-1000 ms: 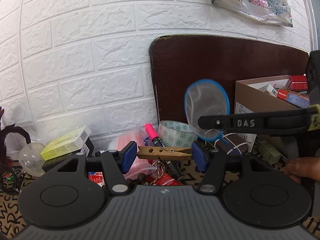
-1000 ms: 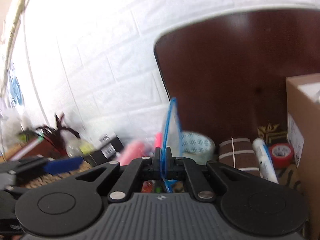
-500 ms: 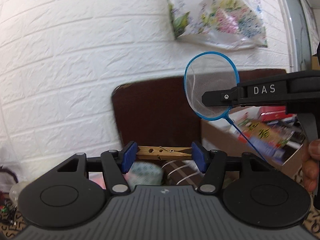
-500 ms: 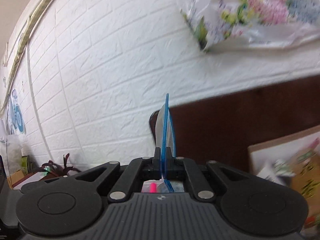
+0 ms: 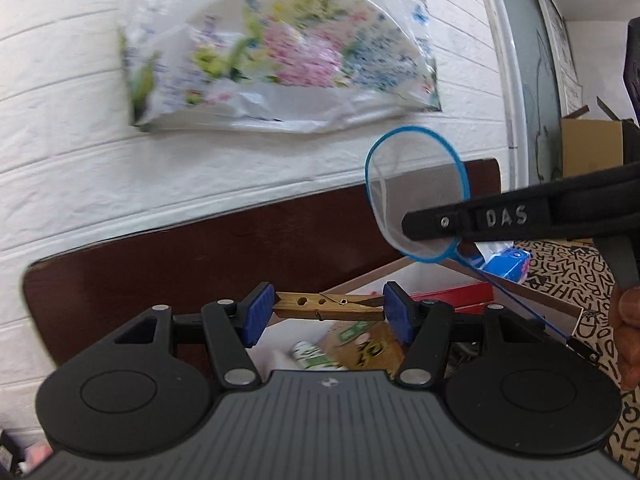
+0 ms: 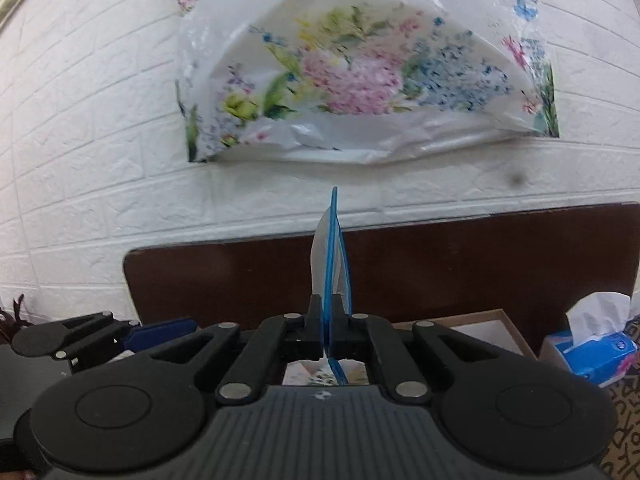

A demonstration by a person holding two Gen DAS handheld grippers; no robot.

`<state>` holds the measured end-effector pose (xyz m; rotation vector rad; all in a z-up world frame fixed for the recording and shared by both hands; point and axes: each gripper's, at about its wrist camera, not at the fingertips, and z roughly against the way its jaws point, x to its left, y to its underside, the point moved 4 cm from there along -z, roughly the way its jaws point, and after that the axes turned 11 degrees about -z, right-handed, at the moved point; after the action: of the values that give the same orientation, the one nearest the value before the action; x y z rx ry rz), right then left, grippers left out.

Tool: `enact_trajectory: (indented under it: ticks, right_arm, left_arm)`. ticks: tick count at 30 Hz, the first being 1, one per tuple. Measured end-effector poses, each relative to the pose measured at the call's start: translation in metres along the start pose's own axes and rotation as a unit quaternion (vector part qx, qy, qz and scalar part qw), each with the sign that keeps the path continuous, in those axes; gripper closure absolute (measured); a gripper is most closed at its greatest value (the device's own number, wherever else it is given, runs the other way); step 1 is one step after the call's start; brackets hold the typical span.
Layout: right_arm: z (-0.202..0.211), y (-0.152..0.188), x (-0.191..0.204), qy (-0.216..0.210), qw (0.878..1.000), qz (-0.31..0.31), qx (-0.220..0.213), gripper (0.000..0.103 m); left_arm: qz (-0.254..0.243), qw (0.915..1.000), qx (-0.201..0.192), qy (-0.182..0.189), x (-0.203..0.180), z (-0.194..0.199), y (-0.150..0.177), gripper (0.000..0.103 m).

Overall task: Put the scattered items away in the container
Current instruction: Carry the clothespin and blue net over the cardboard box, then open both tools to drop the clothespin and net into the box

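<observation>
In the left wrist view, the left gripper (image 5: pixel 329 309) was about half open, its two blue pads (image 5: pixel 256 314) pressed against the ends of a wooden clothespin (image 5: pixel 328 308) held crosswise between them. The clothespin hung in the air above the open cardboard box (image 5: pixel 404 268), inside which blurred packets, one green and white, could be made out. Behind the box stood a dark brown board (image 5: pixel 200 256) against a white brick wall (image 5: pixel 60 120), where a flowered plastic bag (image 5: pixel 280 60) hung. To the right, the right gripper (image 5: pixel 416 226) reached in from the side, marked with the letters DAS, and clamped a small blue-rimmed net (image 5: pixel 416 196) at the lower edge of its round hoop. The net's thin blue handle ran down and right toward the person's hand (image 5: pixel 628 320). A blue tissue box (image 5: pixel 506 260) sat beyond it on a cloth printed with letters.

In the right wrist view, the right gripper (image 6: pixel 329 334) was nearly closed, its black fingers pinching the net (image 6: pixel 332 264) edge-on, so the hoop rose as a narrow blue sliver in front of the board (image 6: pixel 480 272). The box's (image 6: pixel 480 318) rim showed just beyond the fingers, with printed paper visible below them. The left gripper's (image 6: pixel 160 330) blue pad showed at the left edge. The tissue box (image 6: pixel 592 352) sat at the right, and the flowered bag (image 6: pixel 360 68) hung on the wall (image 6: pixel 80 140) above.
</observation>
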<state>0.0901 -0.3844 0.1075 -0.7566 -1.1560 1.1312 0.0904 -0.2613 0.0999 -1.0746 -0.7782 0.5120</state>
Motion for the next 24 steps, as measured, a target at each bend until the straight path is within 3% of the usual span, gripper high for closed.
enact_trajectory:
  ticks: [5, 15, 19, 20, 21, 23, 24]
  right_arm:
    - [-0.014, 0.012, -0.034, 0.019, 0.999, -0.006, 0.027, 0.101]
    - [-0.026, 0.022, -0.054, 0.024, 0.999, -0.022, 0.04, 0.1]
    - [-0.029, 0.023, -0.059, 0.027, 0.998, -0.028, 0.046, 0.093]
    - [-0.029, 0.024, -0.06, 0.027, 0.998, -0.029, 0.048, 0.084]
    - [-0.03, 0.025, -0.061, 0.027, 0.998, -0.029, 0.05, 0.077]
    - [-0.028, 0.026, -0.063, 0.029, 0.998, -0.031, 0.047, 0.042]
    - [-0.027, 0.027, -0.063, 0.028, 0.998, -0.033, 0.045, 0.036]
  left_arm:
    - [0.005, 0.9995, 0.028, 0.01, -0.015, -0.037, 0.006, 0.043]
    - [-0.005, 0.9981, 0.062, -0.004, -0.032, -0.05, 0.013, 0.042]
    - [-0.013, 0.9964, 0.082, -0.016, -0.035, -0.058, 0.013, 0.041]
    - [-0.014, 0.9961, 0.085, -0.021, -0.036, -0.058, 0.013, 0.037]
    - [-0.016, 0.9959, 0.086, -0.025, -0.036, -0.058, 0.012, 0.025]
    - [-0.019, 0.9959, 0.083, -0.03, -0.037, -0.058, 0.011, 0.019]
    - [-0.021, 0.9958, 0.084, -0.03, -0.037, -0.057, 0.011, 0.017]
